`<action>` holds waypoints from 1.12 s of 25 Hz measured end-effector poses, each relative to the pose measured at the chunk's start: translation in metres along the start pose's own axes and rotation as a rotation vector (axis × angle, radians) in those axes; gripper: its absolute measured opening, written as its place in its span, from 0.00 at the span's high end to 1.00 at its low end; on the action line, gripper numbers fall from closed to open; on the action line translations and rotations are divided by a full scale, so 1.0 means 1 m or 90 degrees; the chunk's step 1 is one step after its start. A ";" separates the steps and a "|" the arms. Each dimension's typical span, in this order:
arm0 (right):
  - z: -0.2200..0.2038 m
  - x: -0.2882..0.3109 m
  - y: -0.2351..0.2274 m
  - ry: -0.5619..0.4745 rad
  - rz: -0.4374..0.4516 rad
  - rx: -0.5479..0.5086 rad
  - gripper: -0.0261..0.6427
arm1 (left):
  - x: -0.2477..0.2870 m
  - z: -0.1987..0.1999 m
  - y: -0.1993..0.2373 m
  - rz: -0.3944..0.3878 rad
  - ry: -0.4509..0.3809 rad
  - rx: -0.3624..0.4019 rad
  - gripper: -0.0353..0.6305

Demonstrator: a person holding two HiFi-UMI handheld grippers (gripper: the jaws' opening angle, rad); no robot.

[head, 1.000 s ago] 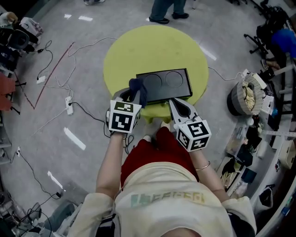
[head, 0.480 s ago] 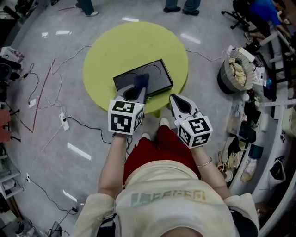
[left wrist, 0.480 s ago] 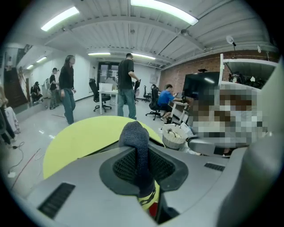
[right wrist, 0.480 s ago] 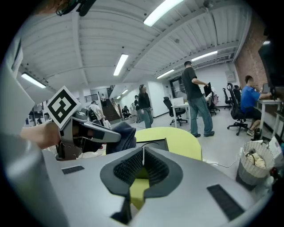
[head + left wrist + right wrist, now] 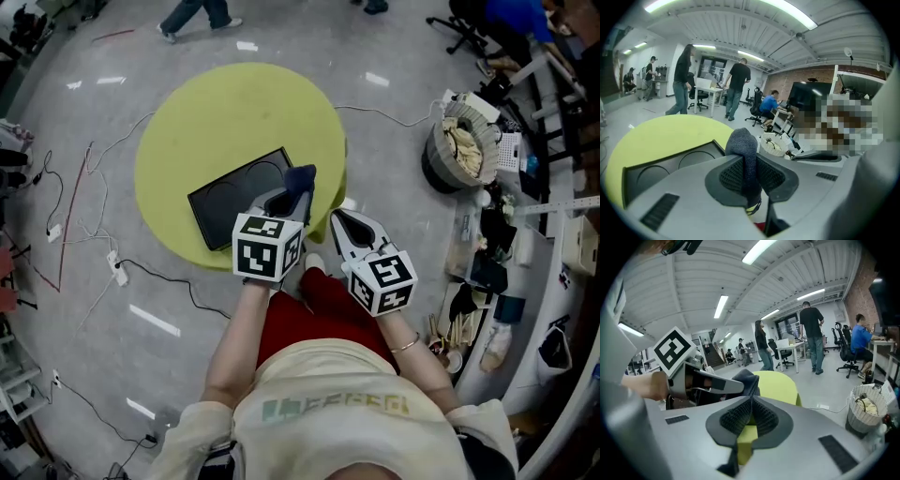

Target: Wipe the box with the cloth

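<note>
A black box (image 5: 234,199) with two round recesses in its top lies on the round yellow-green table (image 5: 225,112). My left gripper (image 5: 292,195) is shut on a dark blue cloth (image 5: 302,178), which hangs by the box's right end near the table's edge. In the left gripper view the cloth (image 5: 741,141) stands pinched between the pads, with the box (image 5: 665,165) to its left. My right gripper (image 5: 337,217) is shut and holds nothing, just off the table's rim to the right of the left one. The right gripper view shows the cloth (image 5: 747,379) just past its own tips.
Cables (image 5: 103,187) trail over the grey floor left of the table. A round basket (image 5: 457,141) and cluttered shelves (image 5: 525,234) stand to the right. People (image 5: 737,86) walk and sit at desks beyond the table. My red-clad legs are below the grippers.
The left gripper has carried the cloth from the box's left near corner across its top to its right end. The right gripper stayed shut beside it. The head view has swung, shifting the table left.
</note>
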State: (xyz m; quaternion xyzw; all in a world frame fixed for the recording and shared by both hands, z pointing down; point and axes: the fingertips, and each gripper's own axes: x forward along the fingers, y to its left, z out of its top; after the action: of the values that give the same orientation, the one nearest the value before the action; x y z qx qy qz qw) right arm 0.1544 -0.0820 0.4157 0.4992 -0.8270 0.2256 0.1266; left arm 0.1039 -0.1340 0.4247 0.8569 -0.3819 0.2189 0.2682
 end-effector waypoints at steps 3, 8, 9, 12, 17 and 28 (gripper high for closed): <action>-0.004 0.002 -0.008 0.012 0.010 0.001 0.90 | 0.012 -0.016 0.007 0.024 0.019 -0.018 0.85; -0.005 0.015 0.000 0.027 0.033 -0.013 0.90 | 0.004 -0.030 0.033 0.055 0.026 -0.041 0.85; -0.005 0.019 0.005 0.029 0.039 -0.018 0.90 | 0.000 -0.032 0.039 0.062 0.026 -0.044 0.85; -0.002 0.031 0.023 0.035 0.063 -0.033 0.90 | -0.017 -0.041 0.054 0.085 0.027 -0.049 0.85; -0.005 0.042 0.062 0.050 0.110 -0.060 0.90 | -0.052 -0.059 0.077 0.123 0.022 -0.065 0.85; -0.014 0.053 0.137 0.058 0.162 -0.098 0.90 | -0.130 -0.099 0.123 0.189 0.010 -0.104 0.85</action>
State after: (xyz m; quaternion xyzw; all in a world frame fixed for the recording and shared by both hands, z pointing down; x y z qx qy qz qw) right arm 0.0089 -0.0609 0.4171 0.3685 -0.8918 0.1981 0.1723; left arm -0.0878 -0.0718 0.4604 0.7648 -0.5185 0.2308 0.3050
